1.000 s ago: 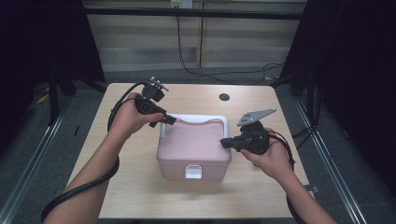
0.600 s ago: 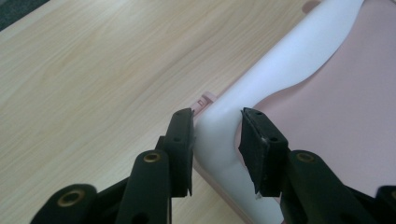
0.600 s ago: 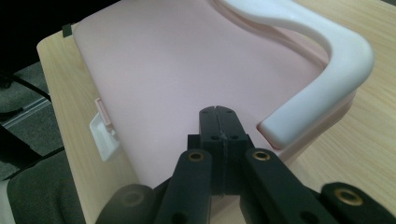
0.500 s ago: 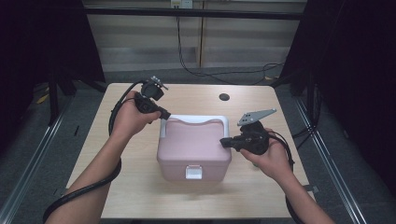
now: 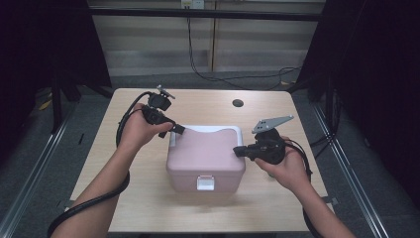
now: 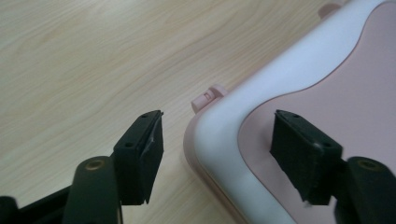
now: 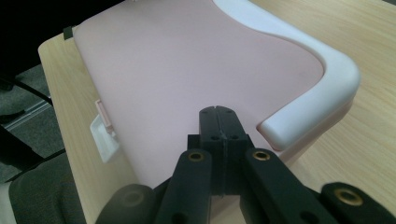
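Note:
A pink box point(image 5: 205, 158) with a white handle point(image 5: 213, 130) lying flat on its lid stands mid-table, its white latch point(image 5: 206, 182) facing the person. My left gripper point(image 5: 177, 130) is at the box's far-left corner. In the left gripper view its jaws have just been opening; they straddle the handle's corner point(image 6: 280, 79) with a gap on each side, so my left gripper point(image 6: 218, 123) is open. My right gripper point(image 5: 237, 150) is shut on nothing, its tips over the lid's right edge. The right gripper view shows my right gripper point(image 7: 217, 114) closed above the pink lid point(image 7: 187, 60), next to the handle's end point(image 7: 317, 93).
The wooden table point(image 5: 124, 198) has bare wood on all sides of the box. A dark round hole point(image 5: 237, 103) lies near its far edge. A small pink hinge nub point(image 6: 208, 96) sticks out at the box's corner. Black cables trail from both grippers.
My left gripper sat a little higher and farther back half a second ago; now it is lower at the box's corner with its jaws spread. The right hand and the box have not moved.

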Action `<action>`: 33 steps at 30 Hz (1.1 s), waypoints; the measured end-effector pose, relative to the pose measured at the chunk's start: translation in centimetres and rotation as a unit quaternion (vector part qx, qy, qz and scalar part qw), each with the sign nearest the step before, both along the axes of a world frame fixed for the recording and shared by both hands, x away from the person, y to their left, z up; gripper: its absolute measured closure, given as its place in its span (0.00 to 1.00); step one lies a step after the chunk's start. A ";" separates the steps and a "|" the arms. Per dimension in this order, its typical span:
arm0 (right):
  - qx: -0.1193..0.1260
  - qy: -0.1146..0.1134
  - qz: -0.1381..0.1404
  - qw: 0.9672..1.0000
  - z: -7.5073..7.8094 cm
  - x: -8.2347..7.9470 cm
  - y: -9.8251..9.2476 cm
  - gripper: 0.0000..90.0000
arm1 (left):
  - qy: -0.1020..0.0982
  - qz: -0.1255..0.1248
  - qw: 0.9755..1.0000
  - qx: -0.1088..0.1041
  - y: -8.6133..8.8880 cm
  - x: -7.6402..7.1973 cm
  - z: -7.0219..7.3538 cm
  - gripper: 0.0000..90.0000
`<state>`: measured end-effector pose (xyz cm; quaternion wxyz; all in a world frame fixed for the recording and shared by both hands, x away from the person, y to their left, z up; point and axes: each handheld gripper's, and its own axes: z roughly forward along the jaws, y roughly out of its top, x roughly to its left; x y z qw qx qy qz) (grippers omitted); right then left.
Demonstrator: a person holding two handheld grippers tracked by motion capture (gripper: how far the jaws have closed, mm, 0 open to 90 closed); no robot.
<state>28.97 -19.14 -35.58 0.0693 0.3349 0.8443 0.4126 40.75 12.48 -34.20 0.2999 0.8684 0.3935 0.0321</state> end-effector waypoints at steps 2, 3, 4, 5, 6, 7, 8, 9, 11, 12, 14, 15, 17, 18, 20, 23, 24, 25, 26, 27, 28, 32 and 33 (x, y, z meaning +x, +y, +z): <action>0.001 0.001 -0.001 1.000 0.0 0.0 0.0 1.00 | 0.016 0.000 1.000 -0.018 -0.1 0.0 -0.3 0.34; 0.001 0.000 -0.001 1.000 0.0 0.0 0.0 1.00 | 0.022 -0.001 1.000 -0.020 -0.2 0.0 -0.4 0.32; 0.001 0.000 -0.001 1.000 0.0 0.0 0.0 1.00 | 0.026 -0.004 0.999 -0.023 -0.3 -0.1 -0.5 0.32; 0.001 0.000 -0.002 1.000 0.0 0.0 0.0 1.00 | 0.029 -0.010 0.999 -0.025 -0.4 -0.2 -0.5 0.32; 0.001 0.000 -0.002 1.000 0.0 0.0 0.0 1.00 | 0.025 -0.009 0.999 -0.025 -0.7 -0.3 -0.4 0.35; 0.002 0.000 -0.002 1.000 0.0 0.0 0.0 1.00 | 0.022 -0.013 1.000 -0.018 -0.8 -0.4 -0.3 0.34; 0.002 0.001 -0.002 1.000 0.0 0.0 0.0 1.00 | 0.020 -0.008 1.000 -0.013 -1.0 -0.5 -0.2 0.35; 0.002 0.000 -0.002 1.000 -0.1 0.0 0.0 1.00 | 0.018 -0.011 1.000 -0.005 -1.1 -0.6 0.0 0.36; 0.003 -0.002 -0.002 1.000 -0.1 0.0 0.0 1.00 | 0.013 -0.010 1.000 0.008 -1.2 -0.8 0.4 0.40; 0.005 -0.002 -0.002 1.000 -0.1 0.0 0.1 1.00 | 0.012 -0.013 1.000 0.010 -1.2 -0.8 0.6 0.42; 0.007 -0.001 -0.005 1.000 -0.2 0.1 0.2 1.00 | 0.014 -0.011 1.000 0.009 -1.2 -0.9 0.9 0.42; 0.005 -0.003 -0.005 1.000 -0.2 0.0 0.2 1.00 | 0.013 -0.011 1.000 0.009 -1.1 -0.9 1.0 0.42; 0.005 -0.004 -0.006 1.000 -0.2 0.0 0.3 1.00 | 0.014 -0.012 1.000 0.002 -1.0 -1.0 1.4 0.43; 0.004 -0.001 -0.007 1.000 -0.2 0.0 0.3 1.00 | 0.011 -0.015 1.000 0.001 -0.9 -1.1 1.7 0.43; 0.000 0.003 -0.008 1.000 -0.1 0.0 0.4 1.00 | 0.005 -0.023 1.000 0.010 -0.8 -1.2 2.2 0.45; -0.008 0.001 -0.009 1.000 0.1 0.1 0.6 1.00 | 0.000 -0.027 0.999 0.025 -0.9 -1.6 2.5 0.48; -0.010 0.001 -0.010 1.000 0.1 0.0 0.6 1.00 | -0.004 -0.027 0.999 0.032 -0.9 -1.7 2.5 0.49; -0.008 -0.002 -0.009 1.000 0.0 0.0 0.6 1.00 | -0.008 -0.030 0.999 0.036 -1.0 -1.8 2.5 0.52; -0.006 -0.002 -0.008 1.000 0.0 0.0 0.5 1.00 | -0.015 -0.030 0.998 0.047 -1.1 -1.9 2.6 0.53; -0.002 -0.002 -0.011 1.000 -0.1 0.0 0.5 1.00 | -0.020 -0.027 0.998 0.054 -1.1 -1.9 2.6 0.57; -0.002 -0.003 -0.011 1.000 -0.1 0.0 0.5 1.00 | -0.025 -0.029 0.997 0.065 -1.2 -1.9 2.7 0.61; -0.011 -0.007 -0.012 1.000 0.0 -0.1 0.7 1.00 | -0.026 -0.024 0.996 0.082 -1.5 -2.0 2.9 0.71; -0.010 -0.007 -0.012 1.000 0.0 -0.1 0.7 1.00 | -0.028 -0.026 0.996 0.086 -1.5 -2.0 3.0 0.71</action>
